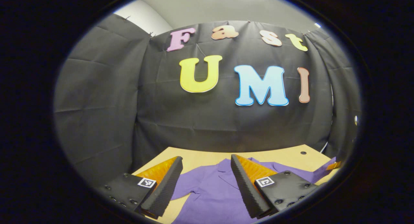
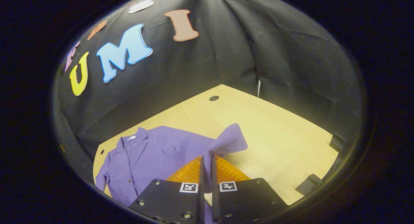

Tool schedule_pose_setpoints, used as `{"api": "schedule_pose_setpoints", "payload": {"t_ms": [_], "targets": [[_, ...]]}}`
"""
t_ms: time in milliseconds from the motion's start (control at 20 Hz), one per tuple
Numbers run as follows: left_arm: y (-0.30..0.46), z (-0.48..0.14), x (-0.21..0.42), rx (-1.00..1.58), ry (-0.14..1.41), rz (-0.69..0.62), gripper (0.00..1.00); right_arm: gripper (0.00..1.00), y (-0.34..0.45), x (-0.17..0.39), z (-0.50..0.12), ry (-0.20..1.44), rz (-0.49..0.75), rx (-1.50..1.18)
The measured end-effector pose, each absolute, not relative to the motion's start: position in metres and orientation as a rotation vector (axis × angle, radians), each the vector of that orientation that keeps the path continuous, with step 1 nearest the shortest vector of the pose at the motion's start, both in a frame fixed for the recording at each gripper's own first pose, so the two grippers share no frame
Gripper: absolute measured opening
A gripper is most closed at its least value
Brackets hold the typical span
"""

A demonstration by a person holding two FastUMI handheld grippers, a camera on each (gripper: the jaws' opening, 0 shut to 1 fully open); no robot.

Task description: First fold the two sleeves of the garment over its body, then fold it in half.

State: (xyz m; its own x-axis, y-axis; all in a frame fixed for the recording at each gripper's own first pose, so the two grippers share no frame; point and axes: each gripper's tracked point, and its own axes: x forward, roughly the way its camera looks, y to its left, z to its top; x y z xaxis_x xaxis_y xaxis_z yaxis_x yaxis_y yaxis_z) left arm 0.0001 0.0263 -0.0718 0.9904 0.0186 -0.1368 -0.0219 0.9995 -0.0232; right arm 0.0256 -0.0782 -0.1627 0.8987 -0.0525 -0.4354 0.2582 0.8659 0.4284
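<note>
Purple garment (image 2: 152, 156) lies flat on the wooden desk (image 2: 275, 133), collar toward the booth wall. Right claw (image 2: 207, 162) is pinched closed on one sleeve (image 2: 226, 141), lifting it off the desk beside the body. Left claw (image 1: 207, 172) is wide apart, holding nothing, above the garment's collar area (image 1: 223, 172).

A light wooden table (image 2: 278, 130) with a small round dark hole (image 2: 213, 98) near its far edge carries a purple collared button-front shirt (image 2: 152, 156). The shirt lies flat, its collar toward the far edge.
</note>
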Motion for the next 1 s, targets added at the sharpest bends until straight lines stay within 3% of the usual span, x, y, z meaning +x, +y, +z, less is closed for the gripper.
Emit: {"api": "schedule_pose_setpoints", "payload": {"t_ms": [500,1000], "targets": [[0.122,-0.099,-0.009,-0.055,0.17,0.108,0.94,0.09,0.047,0.097,-0.077,0.321,0.048,0.413],[0.227,-0.132,-0.04,-0.066,0.226,0.278,0.94,0.08,0.184,0.15,-0.067,0.335,0.254,0.323]]}}
